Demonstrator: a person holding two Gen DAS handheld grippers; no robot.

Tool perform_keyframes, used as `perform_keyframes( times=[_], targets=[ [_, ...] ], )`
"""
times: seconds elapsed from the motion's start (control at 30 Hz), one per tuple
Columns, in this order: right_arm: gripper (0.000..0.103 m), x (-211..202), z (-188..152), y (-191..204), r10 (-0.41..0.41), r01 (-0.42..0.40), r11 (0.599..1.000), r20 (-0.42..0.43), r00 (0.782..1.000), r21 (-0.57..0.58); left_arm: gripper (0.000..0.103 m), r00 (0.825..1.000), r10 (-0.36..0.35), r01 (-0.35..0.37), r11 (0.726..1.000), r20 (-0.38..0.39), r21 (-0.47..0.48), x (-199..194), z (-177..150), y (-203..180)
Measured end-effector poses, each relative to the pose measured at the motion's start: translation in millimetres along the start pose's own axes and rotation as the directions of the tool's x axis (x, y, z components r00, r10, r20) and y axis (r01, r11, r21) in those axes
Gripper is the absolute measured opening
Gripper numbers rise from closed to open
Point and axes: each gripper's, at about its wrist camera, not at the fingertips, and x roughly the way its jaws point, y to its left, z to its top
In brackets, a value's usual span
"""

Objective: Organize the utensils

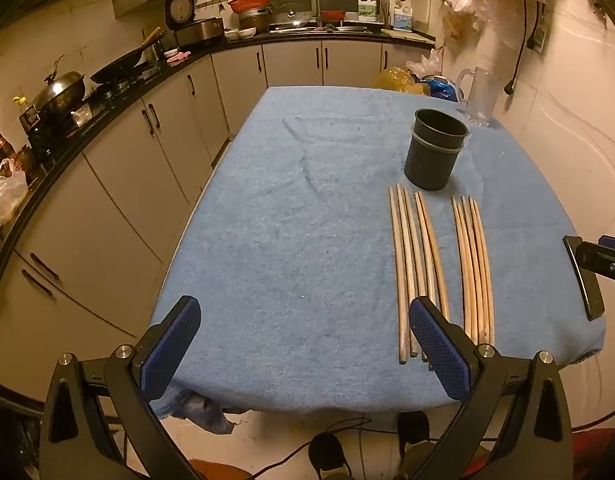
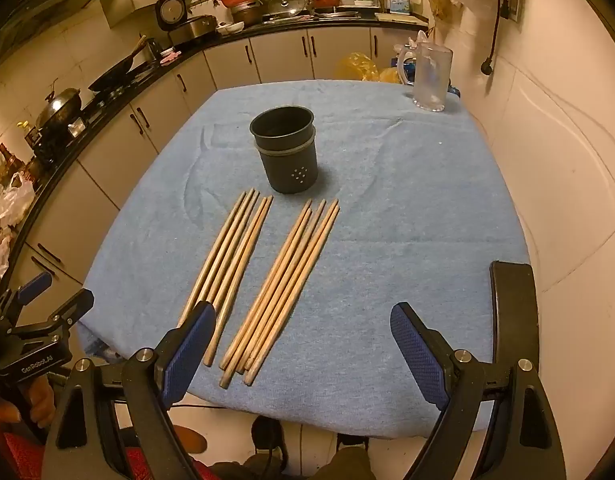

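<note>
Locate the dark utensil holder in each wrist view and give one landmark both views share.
Left wrist view: the dark utensil holder stands right of centre on the blue cloth, beyond the chopsticks.
Right wrist view: the holder stands just left of centre, beyond the chopstick tips.
Shared landmark: the clear glass mug at the table's far right corner.

Left tongs and right tongs gape wide, angled downward.

A plain blue terry cloth covers the desk; the round dark grey holder bears small pale dots; the thin wooden chopsticks are tan.
</note>
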Motion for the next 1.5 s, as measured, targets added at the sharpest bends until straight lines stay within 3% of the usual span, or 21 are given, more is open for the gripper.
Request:
perform_keyframes(
  times=[0.5, 0.87, 1.03, 1.23, 1.33, 1.5],
  targets=[
    [0.092, 0, 0, -5, -0.004, 0.004, 1.0, 0.006, 1.0, 0.011, 0.103, 1.0, 0.007, -0.007, 1.0, -0.015, 0.01, 4, -3, 2],
    [0.092, 0, -3, 3, 0.004, -0.004, 0.999, -0.01, 1.0, 0.04, 0.103, 0.999, -0.036, 0.037, 0.999, -0.037, 0.02, 8, -5, 7],
    [0.092, 1, -4, 6, -0.005, 0.004, 1.0, 0.037, 0.999, 0.03, 0.103, 0.998, -0.046, 0.047, 0.999, -0.046, 0.023, 11, -3, 11],
    [0.084, 7, -2, 10, 0.005, -0.007, 0.999, 0.031, 1.0, 0.041, 0.103, 0.994, -0.087, 0.092, 0.994, -0.068, 0.058, 16, -3, 11],
    [0.08, 16, 0, 8, 0.018, -0.015, 0.996, -0.034, 0.999, 0.088, 0.103, 0.991, -0.104, 0.11, 0.992, -0.08, 0.061, 18, -3, 14],
    [0.076, 21, 3, 5, 0.019, -0.012, 0.99, -0.05, 0.999, 0.144, 0.101, 0.986, -0.137, 0.144, 0.986, -0.092, 0.08, 26, -2, 17]
  ],
)
